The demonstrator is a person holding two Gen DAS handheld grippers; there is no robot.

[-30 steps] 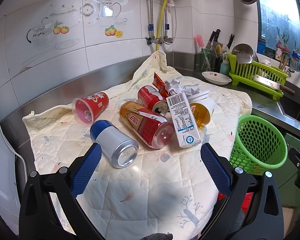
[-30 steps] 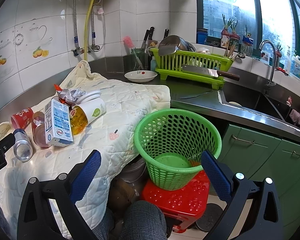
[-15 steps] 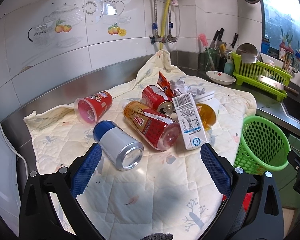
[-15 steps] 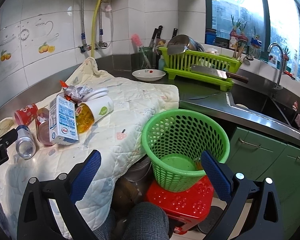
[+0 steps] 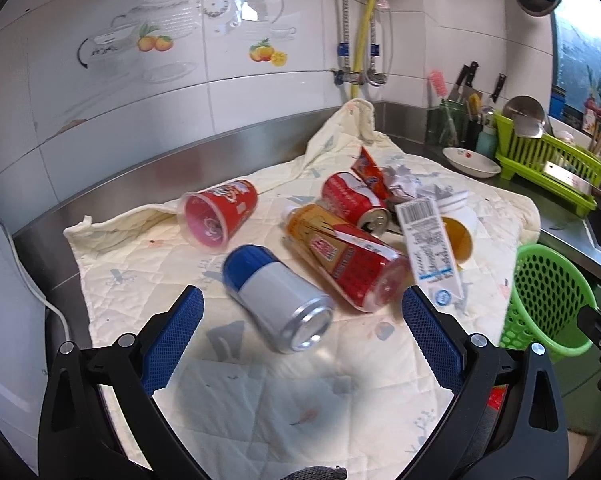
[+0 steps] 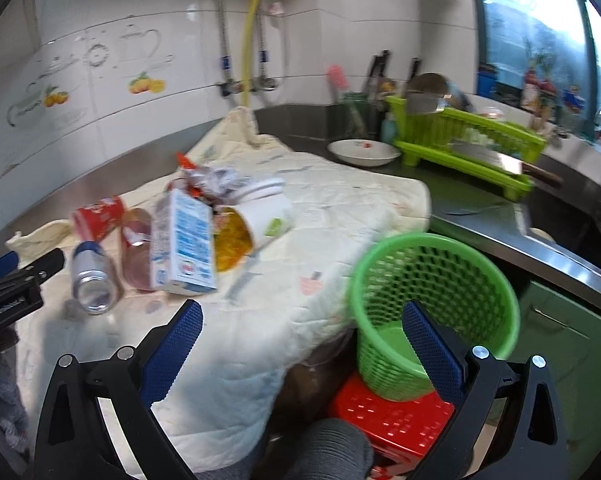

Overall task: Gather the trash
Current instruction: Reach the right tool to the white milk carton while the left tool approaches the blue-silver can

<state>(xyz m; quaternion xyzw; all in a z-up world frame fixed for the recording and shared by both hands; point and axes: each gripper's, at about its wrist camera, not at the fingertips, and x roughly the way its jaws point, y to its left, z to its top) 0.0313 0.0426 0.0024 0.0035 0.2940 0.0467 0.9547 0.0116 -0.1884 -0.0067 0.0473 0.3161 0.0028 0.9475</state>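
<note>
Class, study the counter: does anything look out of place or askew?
Yes. Cans, cups and a milk carton lie tipped in a heap on the quilted cloth, none upright. The green basket stands on a red stool, empty of trash.

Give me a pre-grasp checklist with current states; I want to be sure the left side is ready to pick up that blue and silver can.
1. Left hand-held gripper open: ok, nothing between its blue pads.
2. Blue and silver can lined up: ok, it lies on its side between and just beyond the fingertips.
3. Can free of neighbours: cannot tell; the orange and red bottle lies very close beside it.
4. Green basket ready: ok, upright on the red stool, opening unobstructed.
5. Right hand-held gripper out of the way: ok, open and empty, near the basket.
</note>
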